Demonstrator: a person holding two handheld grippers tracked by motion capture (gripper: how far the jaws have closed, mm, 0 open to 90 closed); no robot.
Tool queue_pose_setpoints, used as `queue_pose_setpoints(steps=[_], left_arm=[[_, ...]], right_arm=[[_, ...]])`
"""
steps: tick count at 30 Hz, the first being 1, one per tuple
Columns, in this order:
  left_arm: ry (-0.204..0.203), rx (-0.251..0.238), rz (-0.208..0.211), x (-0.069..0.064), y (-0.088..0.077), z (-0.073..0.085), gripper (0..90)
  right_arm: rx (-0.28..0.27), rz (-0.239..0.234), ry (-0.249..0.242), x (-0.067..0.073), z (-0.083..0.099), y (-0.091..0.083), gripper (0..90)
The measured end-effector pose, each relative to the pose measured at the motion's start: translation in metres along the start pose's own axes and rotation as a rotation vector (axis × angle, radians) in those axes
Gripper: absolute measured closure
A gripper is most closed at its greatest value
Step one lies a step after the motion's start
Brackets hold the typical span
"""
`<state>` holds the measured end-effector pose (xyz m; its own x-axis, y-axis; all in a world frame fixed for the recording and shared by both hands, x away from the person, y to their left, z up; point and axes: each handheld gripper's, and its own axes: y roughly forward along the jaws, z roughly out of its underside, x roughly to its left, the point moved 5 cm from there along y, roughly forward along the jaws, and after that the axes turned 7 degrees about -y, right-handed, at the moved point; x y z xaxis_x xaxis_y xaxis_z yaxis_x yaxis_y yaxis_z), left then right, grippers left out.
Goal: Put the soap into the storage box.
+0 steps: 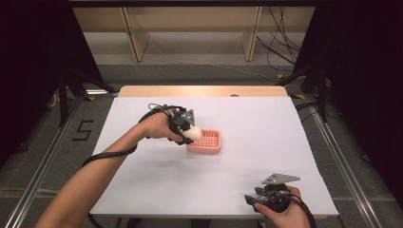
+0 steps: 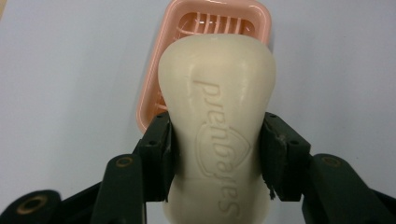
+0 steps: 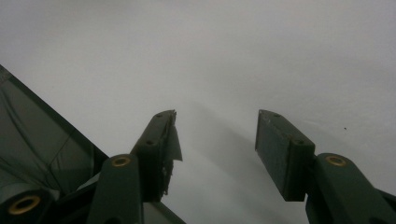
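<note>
Left gripper (image 1: 189,130) fingers clamp the soap bar (image 2: 217,126) lengthwise toward the dish (image 2: 154,88); right gripper (image 3: 215,154) fingers gape empty.

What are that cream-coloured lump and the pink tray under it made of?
The lump looks like a bar of soap: matte, waxy cream, with a brand name and shield pressed into its face. It is clamped between the left gripper's jaws. The pink tray seems to be moulded plastic, smooth and slightly glossy, with a slotted floor, probably a soap dish.
</note>
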<state>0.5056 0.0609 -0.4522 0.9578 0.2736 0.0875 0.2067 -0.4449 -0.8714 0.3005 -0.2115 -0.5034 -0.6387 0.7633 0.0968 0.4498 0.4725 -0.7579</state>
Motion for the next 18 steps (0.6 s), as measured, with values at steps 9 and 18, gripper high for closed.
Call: queue_pose_setpoints(steps=[9, 18], left_arm=[[0.008, -0.004, 0.004, -0.001, 0.006, -0.006, 49.6], [0.023, -0.008, 0.012, -0.001, 0.012, -0.011, 49.6]], right_arm=[[-0.003, 0.0, 0.025, 0.002, 0.0, 0.0, 48.2], [-0.015, -0.001, 0.005, 0.0, 0.0, 0.001, 48.2]])
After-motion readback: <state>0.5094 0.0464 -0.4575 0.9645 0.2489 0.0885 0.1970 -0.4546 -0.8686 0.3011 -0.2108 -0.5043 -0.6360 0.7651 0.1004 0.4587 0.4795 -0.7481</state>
